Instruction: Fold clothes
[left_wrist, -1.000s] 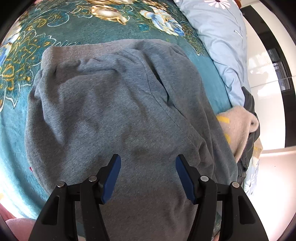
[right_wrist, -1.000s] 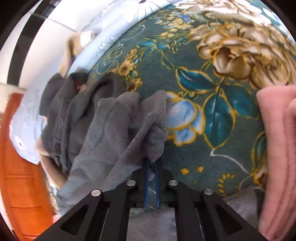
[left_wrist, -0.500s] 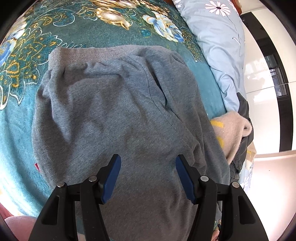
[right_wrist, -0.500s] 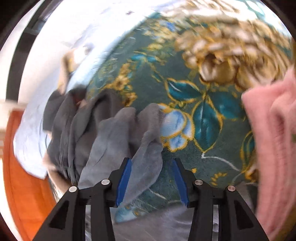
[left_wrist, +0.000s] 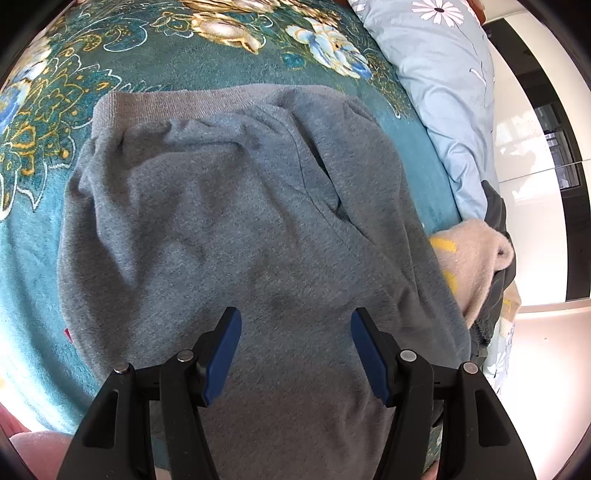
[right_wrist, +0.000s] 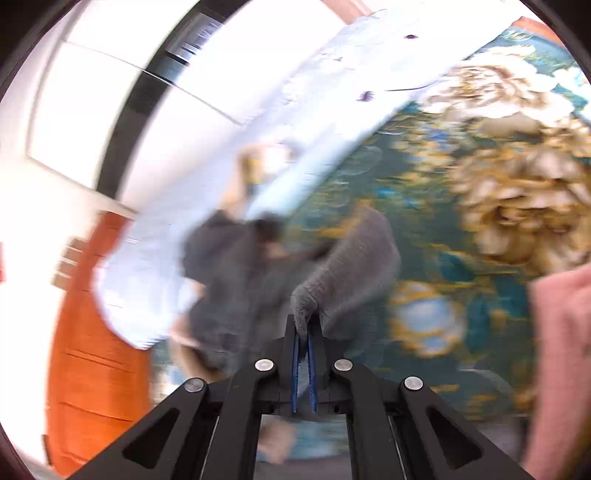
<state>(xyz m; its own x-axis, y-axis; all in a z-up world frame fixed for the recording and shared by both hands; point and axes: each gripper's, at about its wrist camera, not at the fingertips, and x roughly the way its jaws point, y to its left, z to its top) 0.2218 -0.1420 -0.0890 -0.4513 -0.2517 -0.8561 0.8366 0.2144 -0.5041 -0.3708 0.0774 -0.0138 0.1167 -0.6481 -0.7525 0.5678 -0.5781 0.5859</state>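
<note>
The left claw (left_wrist: 295, 325) hovers spread, tilted down over the grey sweatpants (left_wrist: 236, 221); the right claw (right_wrist: 303, 328), having just closed, pinches their grey fabric (right_wrist: 351, 273).

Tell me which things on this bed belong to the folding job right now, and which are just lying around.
In the job:
- grey sweatpants, spread on the bed
- right gripper, jaws just closed on a grey fabric edge
- left gripper, open above the sweatpants

Lying about:
- teal floral blanket
- light blue pillow
- beige garment
- pink cloth
</note>
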